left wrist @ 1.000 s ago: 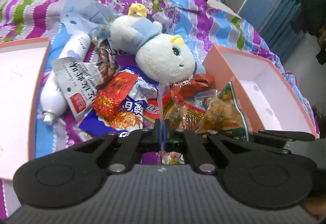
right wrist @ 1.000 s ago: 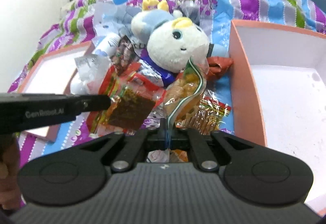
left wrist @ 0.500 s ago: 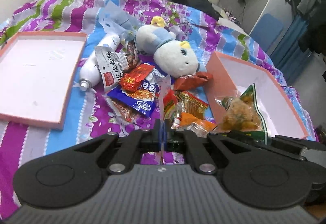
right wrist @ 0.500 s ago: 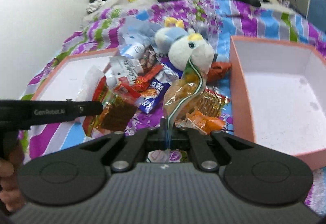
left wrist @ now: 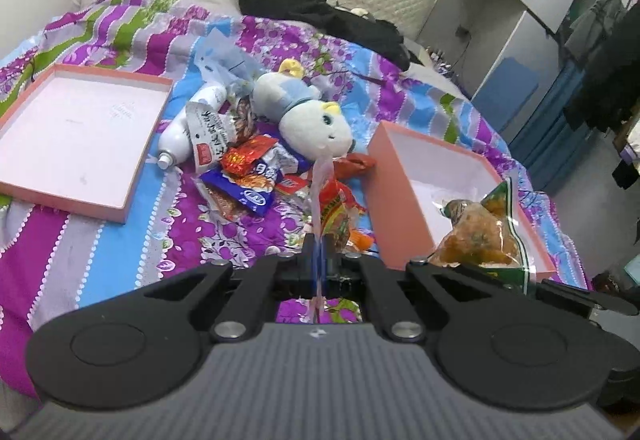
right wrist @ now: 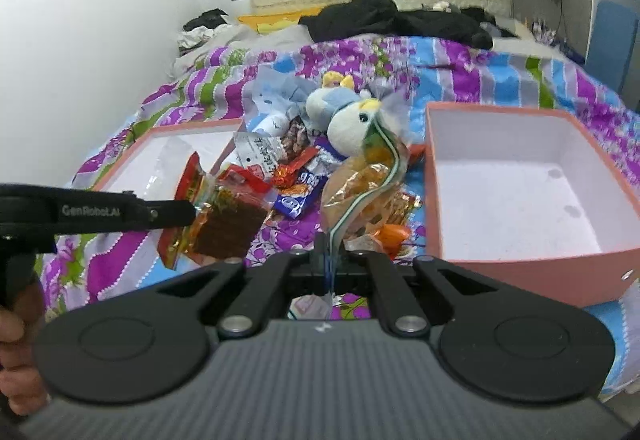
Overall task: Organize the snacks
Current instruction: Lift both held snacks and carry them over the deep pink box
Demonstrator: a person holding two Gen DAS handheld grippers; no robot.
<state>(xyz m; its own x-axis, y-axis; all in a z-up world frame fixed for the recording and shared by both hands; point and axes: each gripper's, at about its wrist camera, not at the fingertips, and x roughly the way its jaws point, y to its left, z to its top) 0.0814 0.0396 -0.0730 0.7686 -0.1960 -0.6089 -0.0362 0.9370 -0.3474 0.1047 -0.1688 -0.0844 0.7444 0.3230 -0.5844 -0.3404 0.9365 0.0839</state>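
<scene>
bed (left wrist: 120,240): both hand-held grippers apparently clamp snack packets.

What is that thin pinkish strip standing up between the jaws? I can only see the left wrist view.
Observer: The right wrist view shows it side-on. It is a flat red-and-brown snack packet, and the left gripper is shut on one edge of it.
Operator: Is the bag of yellow snacks at my lower right just lying there?
Observer: No. The right gripper is shut on its green-striped edge, and the bag stands up from the jaws.
Operator: Who moves the left one?
Observer: A person. A bare hand grips its handle at the left edge of the right wrist view.
</scene>
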